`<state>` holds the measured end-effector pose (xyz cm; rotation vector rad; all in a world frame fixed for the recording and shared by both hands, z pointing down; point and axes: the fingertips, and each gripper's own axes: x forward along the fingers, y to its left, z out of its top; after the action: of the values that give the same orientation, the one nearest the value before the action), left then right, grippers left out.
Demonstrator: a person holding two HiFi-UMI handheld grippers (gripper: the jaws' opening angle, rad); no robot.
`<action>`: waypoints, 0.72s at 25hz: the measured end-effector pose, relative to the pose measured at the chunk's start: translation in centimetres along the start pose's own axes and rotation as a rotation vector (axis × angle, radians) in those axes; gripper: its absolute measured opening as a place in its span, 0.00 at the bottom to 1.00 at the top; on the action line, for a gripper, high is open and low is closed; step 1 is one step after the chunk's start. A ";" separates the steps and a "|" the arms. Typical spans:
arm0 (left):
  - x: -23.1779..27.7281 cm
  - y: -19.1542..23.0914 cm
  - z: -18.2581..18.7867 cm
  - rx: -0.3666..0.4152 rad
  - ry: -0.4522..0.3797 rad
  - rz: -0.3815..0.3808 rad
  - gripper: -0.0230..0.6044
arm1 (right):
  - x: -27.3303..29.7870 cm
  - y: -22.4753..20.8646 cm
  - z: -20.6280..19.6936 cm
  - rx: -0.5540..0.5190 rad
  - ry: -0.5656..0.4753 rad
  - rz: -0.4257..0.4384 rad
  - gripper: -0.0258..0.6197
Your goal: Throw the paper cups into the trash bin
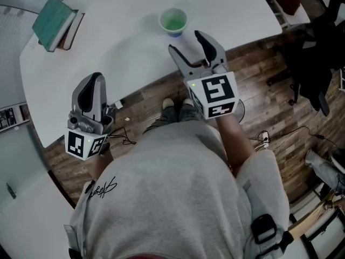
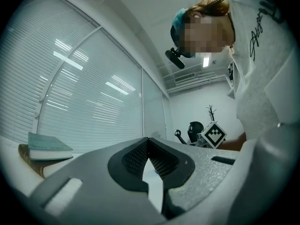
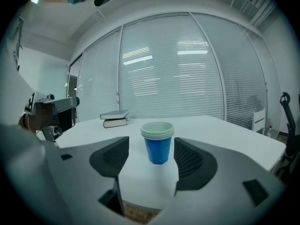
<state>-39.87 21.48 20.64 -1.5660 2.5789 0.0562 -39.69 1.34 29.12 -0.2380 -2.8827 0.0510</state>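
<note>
While the right gripper [image 1: 186, 42] is held over the near edge of the white table [image 1: 124, 53], its jaws stand wide apart with nothing between the pads. The paper cups [image 3: 158, 142], a blue stack with pale rims, stand upright on the table just ahead of the jaw tips, in line with the gap, untouched. Left gripper [image 2: 149, 142]: jaws closed tip to tip, empty, well apart from the cups.

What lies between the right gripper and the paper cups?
Only bare table, seen in the right gripper view: the paper cups stand beyond the open right gripper.
</note>
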 end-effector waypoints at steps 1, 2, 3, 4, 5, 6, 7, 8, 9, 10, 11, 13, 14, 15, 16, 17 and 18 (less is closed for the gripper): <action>-0.1 0.1 0.0 -0.001 0.000 0.005 0.04 | 0.1 0.0 -0.1 0.002 0.004 -0.001 0.47; -0.2 0.3 0.0 -0.002 0.000 0.009 0.04 | 0.3 -0.1 -0.1 0.006 0.007 -0.002 0.47; -0.3 0.4 0.0 -0.002 0.000 0.012 0.04 | 0.5 -0.1 -0.1 0.012 0.009 -0.002 0.47; -0.3 0.4 0.0 -0.002 0.002 0.015 0.04 | 0.7 -0.2 -0.2 0.018 0.011 -0.002 0.47; -0.4 0.4 0.0 -0.001 0.003 0.018 0.04 | 0.8 -0.2 -0.2 0.023 0.013 -0.002 0.48; -0.4 0.5 0.0 0.000 0.005 0.019 0.04 | 1.0 -0.2 -0.2 0.027 0.016 -0.003 0.48; -0.4 0.5 0.0 0.001 0.005 0.019 0.04 | 1.1 -0.2 -0.3 0.029 0.020 -0.004 0.49; -0.5 0.6 0.1 0.002 0.002 0.016 0.04 | 1.3 -0.3 -0.3 0.032 0.023 -0.006 0.49; -0.5 0.6 0.2 0.002 -0.004 0.010 0.04 | 1.5 -0.3 -0.4 0.035 0.026 -0.007 0.50; -0.5 0.6 0.4 0.003 -0.010 0.003 0.04 | 1.6 -0.4 -0.4 0.038 0.030 -0.008 0.50; -0.5 0.5 0.5 0.004 -0.014 -0.003 0.04 | 1.8 -0.4 -0.5 0.042 0.034 -0.008 0.50; -0.6 0.4 0.5 0.007 -0.018 -0.010 0.04 | 2.1 -0.4 -0.8 0.051 0.040 -0.005 0.51; -0.6 0.4 0.4 0.008 -0.019 -0.011 0.04 | 2.3 -0.4 -0.9 0.053 0.043 -0.004 0.51; -0.5 0.4 0.3 0.009 -0.020 -0.011 0.04 | 2.4 -0.5 -1.0 0.055 0.045 -0.004 0.52; -0.5 0.4 0.3 0.008 -0.019 -0.011 0.04 | 2.5 -0.5 -1.1 0.056 0.048 -0.005 0.52; -0.5 0.4 0.2 0.007 -0.018 -0.012 0.04 | 2.7 -0.6 -1.1 0.057 0.051 -0.009 0.52; -0.5 0.5 0.3 0.006 -0.017 -0.013 0.04 | 2.8 -0.6 -1.2 0.058 0.055 -0.013 0.52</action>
<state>-40.05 22.19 20.42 -1.5728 2.5536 0.0611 -42.17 1.23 30.97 -0.2067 -2.8233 0.1229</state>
